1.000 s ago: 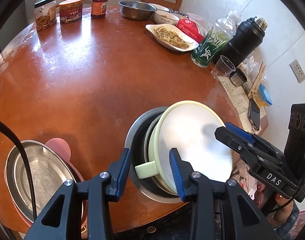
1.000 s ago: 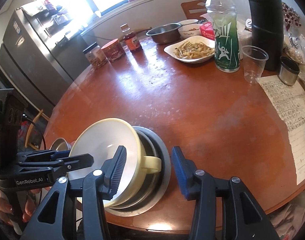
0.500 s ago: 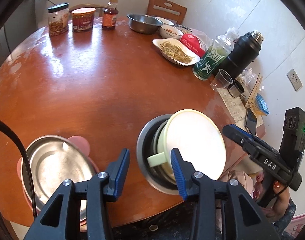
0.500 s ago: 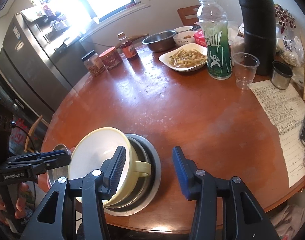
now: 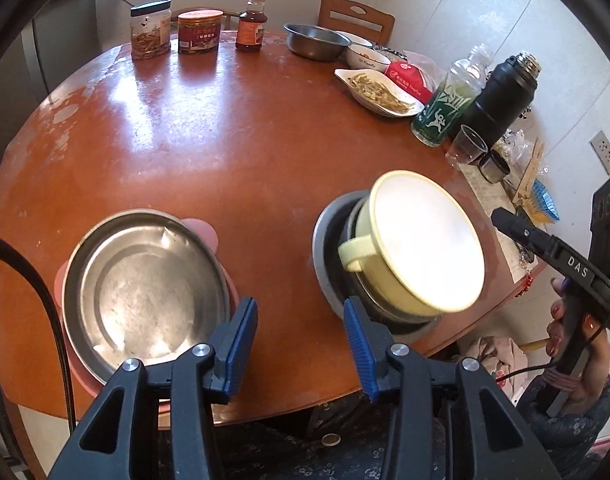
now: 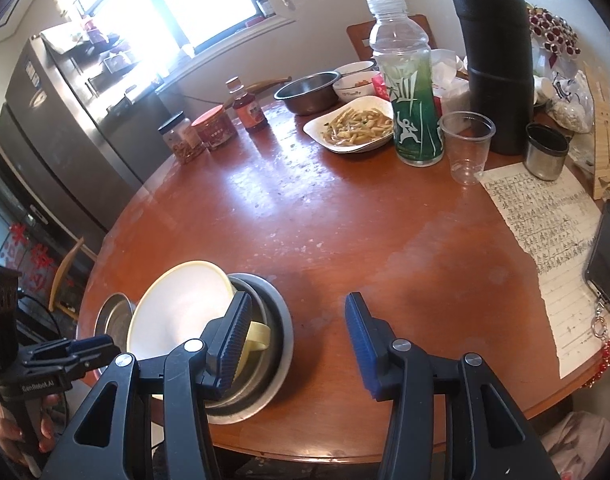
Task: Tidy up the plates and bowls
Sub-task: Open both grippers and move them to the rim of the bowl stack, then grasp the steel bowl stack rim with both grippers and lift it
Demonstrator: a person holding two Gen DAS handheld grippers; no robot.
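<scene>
A pale yellow bowl [image 5: 425, 240] with a side handle [image 5: 355, 252] leans tilted in a stack of steel dishes [image 5: 325, 248] near the table's front edge. To its left a steel plate [image 5: 145, 288] lies on a pink plate [image 5: 201, 228]. My left gripper [image 5: 299, 344] hovers between the two stacks, its jaws opening with only table between them. My right gripper [image 6: 297, 340] is open and holds nothing, just right of the yellow bowl [image 6: 177, 312]; its left finger hides part of the handle. Each gripper shows in the other's view: right gripper [image 5: 505, 220], left gripper [image 6: 101, 344].
Along the far rim of the round brown table [image 5: 225, 140] stand jars [image 5: 151, 28], a sauce bottle [image 5: 251, 20], a steel bowl [image 5: 315, 40], a plate of food [image 5: 377, 88], a green bottle [image 5: 445, 112], a black flask [image 5: 497, 100] and a plastic cup [image 5: 465, 148]. Paper [image 6: 545, 232] and a phone [image 6: 607, 256] lie at the right.
My left gripper drew back and to the left; the bowl's handle, between its jaws a second ago, now lies outside them. The right gripper also backed off slightly. The stack stayed put.
</scene>
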